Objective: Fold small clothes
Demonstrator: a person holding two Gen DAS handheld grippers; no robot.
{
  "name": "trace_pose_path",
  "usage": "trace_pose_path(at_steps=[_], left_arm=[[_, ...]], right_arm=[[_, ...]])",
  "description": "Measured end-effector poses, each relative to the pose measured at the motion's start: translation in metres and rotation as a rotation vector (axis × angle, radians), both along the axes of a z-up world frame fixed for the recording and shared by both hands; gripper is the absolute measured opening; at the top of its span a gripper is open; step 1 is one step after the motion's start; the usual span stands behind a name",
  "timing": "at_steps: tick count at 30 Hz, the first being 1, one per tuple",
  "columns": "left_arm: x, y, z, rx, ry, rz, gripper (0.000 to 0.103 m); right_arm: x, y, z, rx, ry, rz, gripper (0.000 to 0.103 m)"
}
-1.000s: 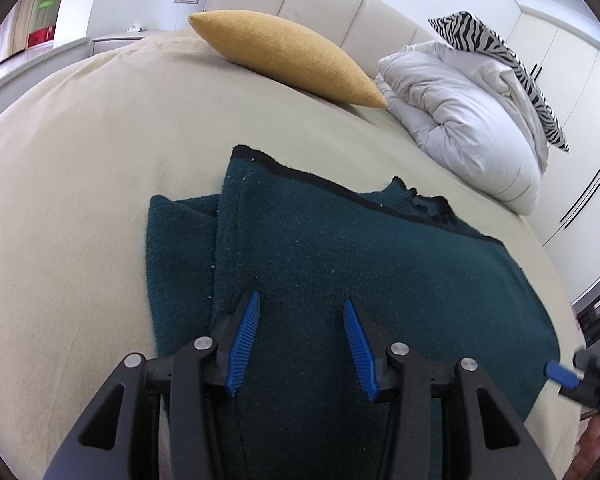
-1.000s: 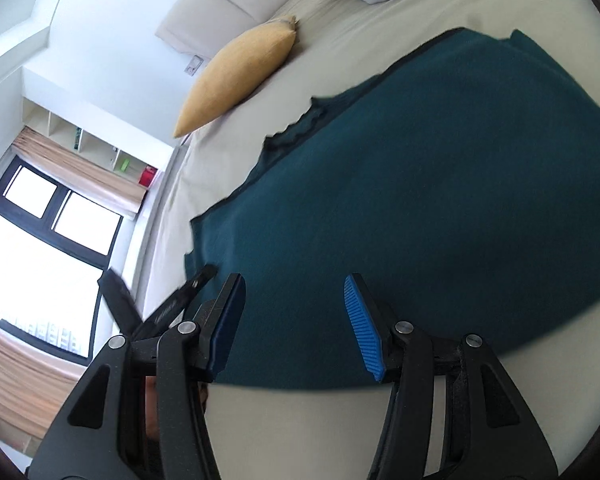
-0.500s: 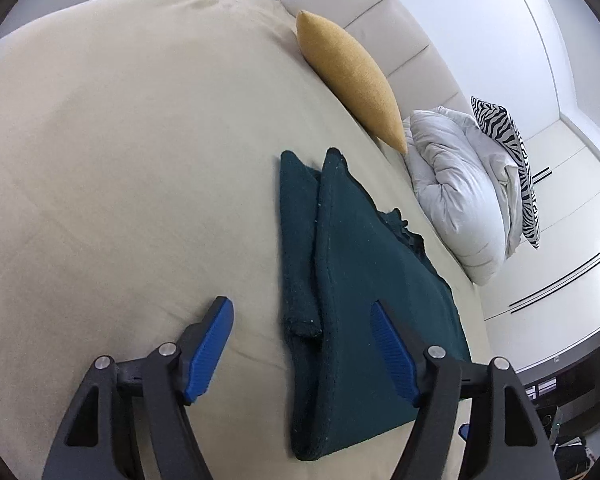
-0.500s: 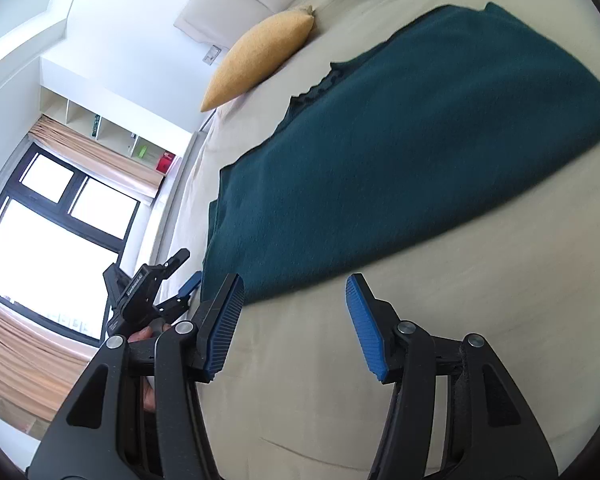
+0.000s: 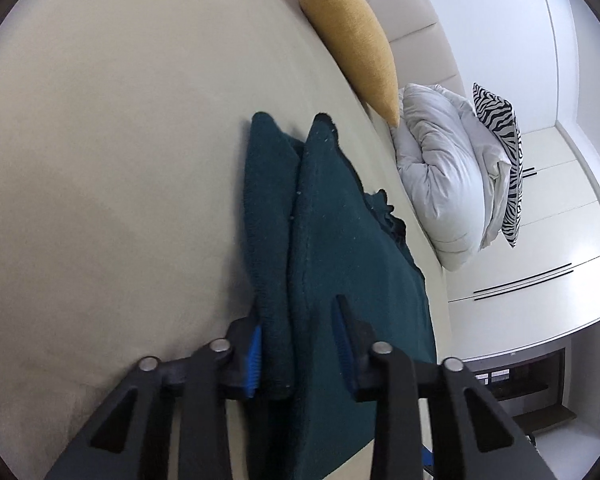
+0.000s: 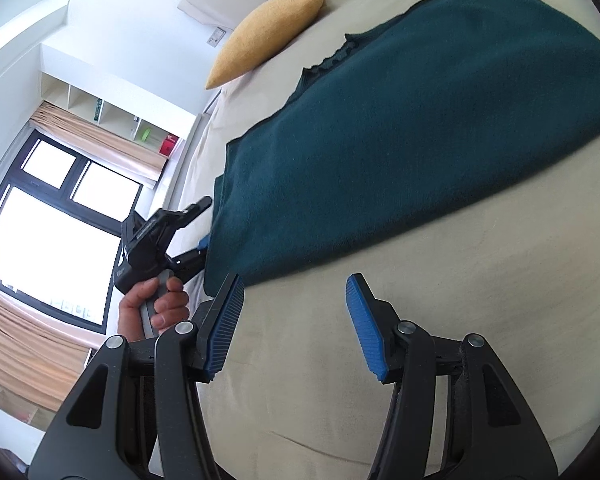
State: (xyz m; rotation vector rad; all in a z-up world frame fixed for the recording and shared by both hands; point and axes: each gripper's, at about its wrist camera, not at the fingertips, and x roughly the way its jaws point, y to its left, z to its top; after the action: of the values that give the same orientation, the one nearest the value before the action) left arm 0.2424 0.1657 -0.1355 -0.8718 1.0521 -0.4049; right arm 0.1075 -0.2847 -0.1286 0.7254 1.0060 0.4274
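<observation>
A dark teal knitted garment [image 5: 340, 248] lies folded on the beige bed [image 5: 100, 160]; it also shows in the right wrist view [image 6: 400, 120]. My left gripper [image 5: 298, 350] straddles the garment's near edge, its blue pads on either side of the thick folded layers, jaws narrowed around them. In the right wrist view the left gripper [image 6: 198, 236] sits at the garment's left corner, held by a hand. My right gripper [image 6: 296, 324] is open and empty above bare sheet, just in front of the garment's near edge.
A yellow cushion [image 5: 352, 40] leans on the headboard, with a rolled white duvet [image 5: 448, 176] and a zebra-print pillow [image 5: 504, 152] beside it. White wardrobes [image 5: 560, 208] stand past the bed. A window [image 6: 48, 216] with curtains is on the left.
My left gripper moved forward onto the garment's edge and its jaws narrowed around the folded layers. My right gripper drew back off the garment over bare sheet and stayed open.
</observation>
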Motion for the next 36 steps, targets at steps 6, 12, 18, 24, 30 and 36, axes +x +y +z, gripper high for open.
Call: trace_pose_path(at_steps=[6,12,18,24,30,36], left_arm=[[-0.008,0.002,0.001,-0.005,-0.001,0.0,0.02],[-0.007,-0.006,0.009,0.1,-0.024,-0.033,0.015],[-0.004,-0.027,0.037,0.241,-0.064,-0.084,0.013],[0.011,-0.092,0.081,0.347,-0.129,-0.199,0.013],[0.025,-0.21,0.095,0.356,-0.19,-0.346,0.012],[0.031,-0.294,0.036,0.322,-0.133,-0.414,0.011]], right_arm=[[0.014,0.01,0.003,-0.015,-0.007,0.02,0.053],[0.051,0.024,0.008,-0.05,-0.03,0.044,0.053],[0.111,0.021,-0.002,-0.073,-0.018,0.051,0.053],[0.151,-0.015,-0.014,-0.052,-0.003,0.016,0.053],[0.173,-0.076,-0.013,0.035,-0.026,-0.03,0.053],[0.186,-0.135,-0.035,0.149,0.008,-0.114,0.051]])
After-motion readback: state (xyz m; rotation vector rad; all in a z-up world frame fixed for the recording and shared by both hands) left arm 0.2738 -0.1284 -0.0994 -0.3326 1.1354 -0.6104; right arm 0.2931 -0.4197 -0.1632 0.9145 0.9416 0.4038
